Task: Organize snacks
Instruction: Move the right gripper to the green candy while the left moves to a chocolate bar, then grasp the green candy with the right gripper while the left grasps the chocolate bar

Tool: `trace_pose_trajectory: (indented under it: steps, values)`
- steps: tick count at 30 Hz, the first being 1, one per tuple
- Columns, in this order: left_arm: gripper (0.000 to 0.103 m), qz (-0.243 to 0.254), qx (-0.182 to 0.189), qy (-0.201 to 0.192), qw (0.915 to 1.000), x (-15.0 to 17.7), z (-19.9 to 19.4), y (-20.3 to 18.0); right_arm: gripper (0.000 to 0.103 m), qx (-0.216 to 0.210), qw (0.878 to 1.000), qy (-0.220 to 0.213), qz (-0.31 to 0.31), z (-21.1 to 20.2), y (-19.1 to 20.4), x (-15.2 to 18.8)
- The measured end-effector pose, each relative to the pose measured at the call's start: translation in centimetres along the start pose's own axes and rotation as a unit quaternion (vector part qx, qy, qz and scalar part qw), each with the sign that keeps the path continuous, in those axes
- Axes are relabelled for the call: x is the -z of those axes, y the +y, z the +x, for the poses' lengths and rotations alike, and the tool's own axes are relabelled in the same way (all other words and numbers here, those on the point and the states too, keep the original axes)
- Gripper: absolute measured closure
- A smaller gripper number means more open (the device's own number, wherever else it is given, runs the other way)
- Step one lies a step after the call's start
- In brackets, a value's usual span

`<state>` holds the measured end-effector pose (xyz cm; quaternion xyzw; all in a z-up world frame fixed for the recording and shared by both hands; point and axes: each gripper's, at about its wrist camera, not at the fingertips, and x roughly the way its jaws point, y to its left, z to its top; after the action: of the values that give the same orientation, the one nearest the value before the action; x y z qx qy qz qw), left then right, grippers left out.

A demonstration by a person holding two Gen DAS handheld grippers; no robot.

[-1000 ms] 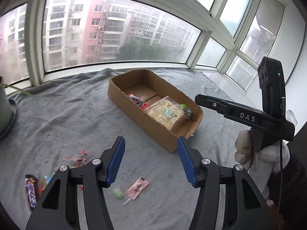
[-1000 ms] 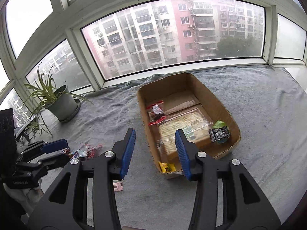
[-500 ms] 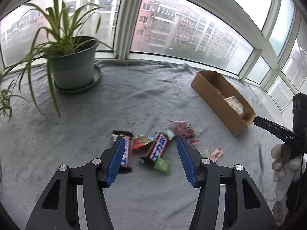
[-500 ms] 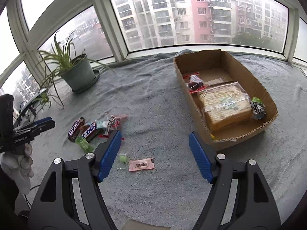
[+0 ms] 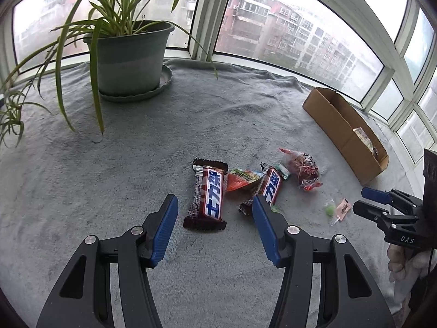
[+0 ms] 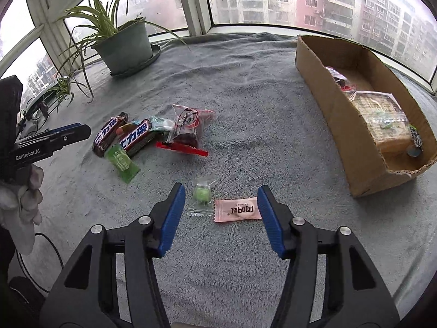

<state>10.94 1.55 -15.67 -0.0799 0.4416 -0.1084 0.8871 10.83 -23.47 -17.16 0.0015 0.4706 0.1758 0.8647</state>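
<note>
My left gripper (image 5: 214,213) is open and empty, low over a brown Snickers bar (image 5: 208,197). A second Snickers bar (image 5: 269,187), an orange packet (image 5: 240,179) and a red clear bag (image 5: 303,169) lie just beyond. My right gripper (image 6: 220,205) is open and empty, its jaws around a green candy (image 6: 201,195) and a pink sachet (image 6: 237,210). The cardboard box (image 6: 322,93) at the right holds a wrapped cake (image 6: 382,114) and small packets. In the right wrist view the Snickers bars (image 6: 133,136) and a green packet (image 6: 123,161) lie at the left.
A potted spider plant (image 5: 128,54) on a saucer stands at the back left of the grey blanket (image 5: 136,150). Windows wrap the far side. The box also shows in the left wrist view (image 5: 341,128). A cable (image 6: 46,243) trails at the left edge.
Both grippers swung left, away from the box, and came down over the loose snacks. The right gripper's jaws opened wider after one second ago. Nothing was picked up.
</note>
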Motion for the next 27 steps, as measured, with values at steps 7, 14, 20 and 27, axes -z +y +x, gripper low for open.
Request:
trace_pose_trajectory:
  steps: [7, 14, 20, 27]
  values:
    - [0.048, -0.008, -0.006, 0.007, 0.9999, -0.4, 1.8, 0.7, 0.064, -0.018, 1.0, 0.023, 0.007, 1.7, 0.2, 0.1]
    - [0.056, -0.006, -0.012, 0.016, 0.9998, -0.4, 2.8, 0.8, 0.07, -0.006, 0.999, 0.038, -0.018, 2.8, 1.3, -0.1]
    - [0.064, -0.003, -0.012, 0.022, 0.9997, -0.5, 3.6, 0.8, 0.081, -0.003, 0.998, 0.047, -0.035, 3.6, 1.9, -0.4]
    - [0.072, -0.004, -0.013, 0.028, 0.9995, -0.2, 4.3, 0.9, 0.083, 0.001, 0.998, 0.048, -0.049, 3.7, 2.2, -0.4]
